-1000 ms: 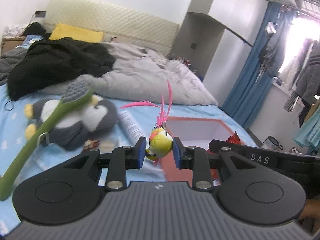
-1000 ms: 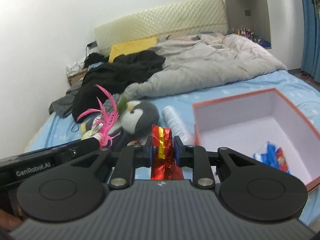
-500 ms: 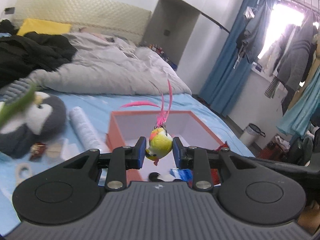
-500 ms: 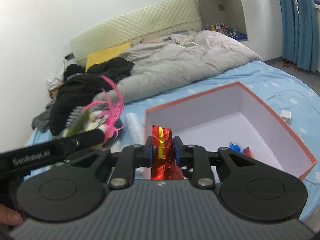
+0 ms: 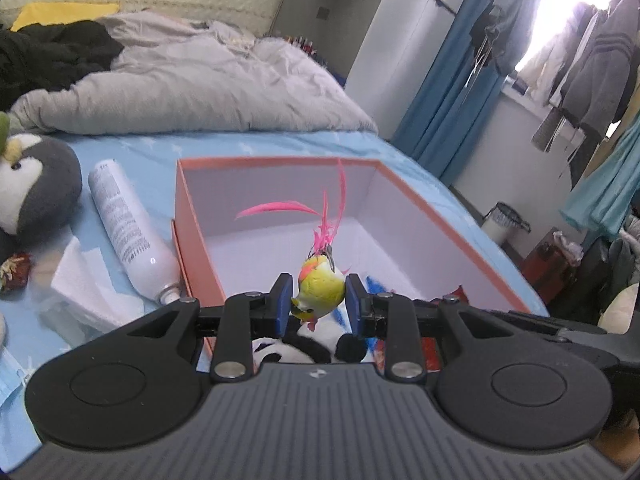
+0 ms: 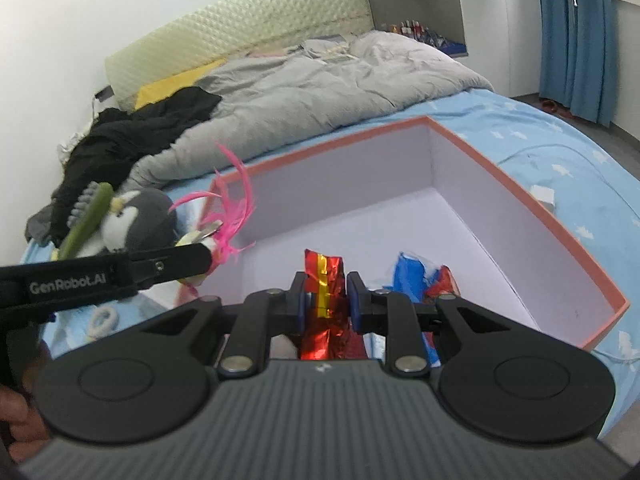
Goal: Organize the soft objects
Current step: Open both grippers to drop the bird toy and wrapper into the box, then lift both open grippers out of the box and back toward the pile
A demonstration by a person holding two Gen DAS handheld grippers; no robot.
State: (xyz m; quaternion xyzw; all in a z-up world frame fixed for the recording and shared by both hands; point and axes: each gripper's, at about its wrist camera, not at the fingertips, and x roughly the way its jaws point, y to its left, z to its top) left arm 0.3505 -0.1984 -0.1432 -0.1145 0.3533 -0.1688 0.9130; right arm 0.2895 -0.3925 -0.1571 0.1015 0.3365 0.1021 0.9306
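My left gripper [image 5: 320, 296] is shut on a small yellow bird toy with pink feathers [image 5: 320, 290] and holds it over the near edge of an open orange box [image 5: 192, 216]. My right gripper [image 6: 325, 296] is shut on a red and gold foil item [image 6: 325, 276] above the same box [image 6: 600, 280]. The box holds a blue and red item [image 6: 412, 272] and a black and white plush [image 5: 276, 352]. The left gripper and its pink feathers also show in the right wrist view [image 6: 236, 216].
A grey penguin plush [image 5: 36, 192], a white spray can [image 5: 124, 232] and white tissue [image 5: 88, 284] lie left of the box on the blue sheet. A green brush [image 6: 86, 220] leans on the penguin. A grey duvet [image 5: 192, 92] and black clothes [image 5: 44, 60] lie behind.
Both grippers have moved right from over the penguin to over the orange box, each still holding its item. The box is now close and fills the middle of both views.
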